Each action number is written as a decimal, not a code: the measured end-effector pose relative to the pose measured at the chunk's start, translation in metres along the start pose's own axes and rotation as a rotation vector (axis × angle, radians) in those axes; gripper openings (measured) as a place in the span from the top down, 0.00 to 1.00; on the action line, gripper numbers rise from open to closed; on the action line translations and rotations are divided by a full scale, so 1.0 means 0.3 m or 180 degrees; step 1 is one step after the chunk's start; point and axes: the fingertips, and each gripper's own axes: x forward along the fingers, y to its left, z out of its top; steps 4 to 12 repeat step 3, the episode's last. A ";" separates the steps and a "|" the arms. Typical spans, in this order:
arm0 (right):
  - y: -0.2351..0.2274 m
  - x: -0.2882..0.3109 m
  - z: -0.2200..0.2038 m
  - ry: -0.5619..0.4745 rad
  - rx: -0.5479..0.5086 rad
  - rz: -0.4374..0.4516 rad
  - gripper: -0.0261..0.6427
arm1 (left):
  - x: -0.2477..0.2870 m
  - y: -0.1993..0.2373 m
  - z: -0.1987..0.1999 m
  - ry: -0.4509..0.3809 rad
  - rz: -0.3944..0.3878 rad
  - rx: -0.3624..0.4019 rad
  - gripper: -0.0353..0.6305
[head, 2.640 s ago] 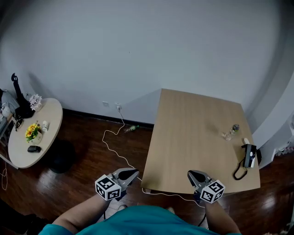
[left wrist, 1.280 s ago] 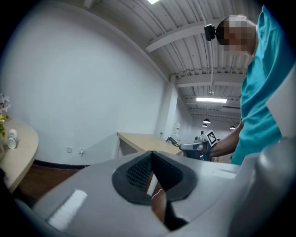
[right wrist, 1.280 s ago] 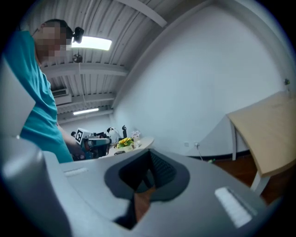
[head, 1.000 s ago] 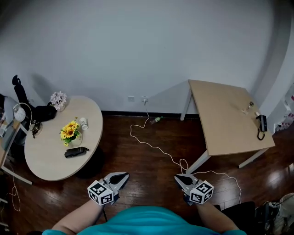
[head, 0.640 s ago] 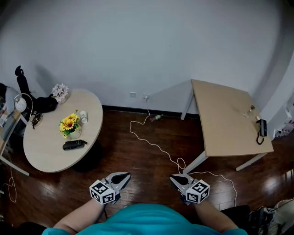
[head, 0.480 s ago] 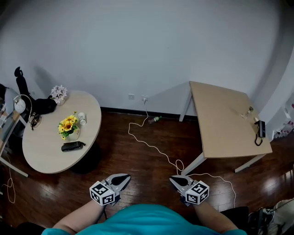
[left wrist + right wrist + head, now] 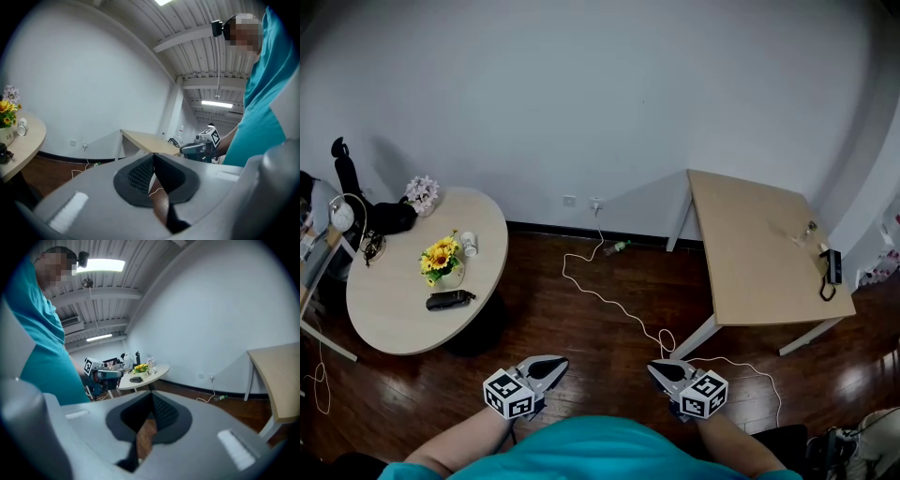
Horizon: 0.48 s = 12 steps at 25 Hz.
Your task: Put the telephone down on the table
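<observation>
The black telephone (image 7: pixel 831 266) lies with its looped cord at the far right edge of the rectangular wooden table (image 7: pixel 759 253); in the left gripper view it is a small dark shape (image 7: pixel 173 140). Both grippers hang low in front of my body over the wooden floor, far from either table. My left gripper (image 7: pixel 555 361) is shut with nothing between its pads (image 7: pixel 140 173). My right gripper (image 7: pixel 659 367) is shut and empty too, its jaws meeting at one line (image 7: pixel 151 397). Each gripper shows in the other's view, the right gripper (image 7: pixel 190 149) and the left gripper (image 7: pixel 110 373).
A round table (image 7: pixel 394 319) at left carries a pot of yellow flowers (image 7: pixel 441 261), a white cup (image 7: pixel 470 247), a flat black object (image 7: pixel 450 300) and pale flowers (image 7: pixel 422 192). A white cable (image 7: pixel 609 300) snakes over the dark floor from a wall socket (image 7: pixel 596 201). Black items (image 7: pixel 356 202) stand at far left.
Since the earliest frame I have backed well away from the rectangular table, and the round table has come fully into view. Over the last half second almost nothing shifts. Both grippers stay shut.
</observation>
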 end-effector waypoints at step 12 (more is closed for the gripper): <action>0.006 0.005 0.001 -0.0001 -0.0003 0.0000 0.96 | -0.010 0.008 0.002 -0.0019 0.0016 -0.0009 0.94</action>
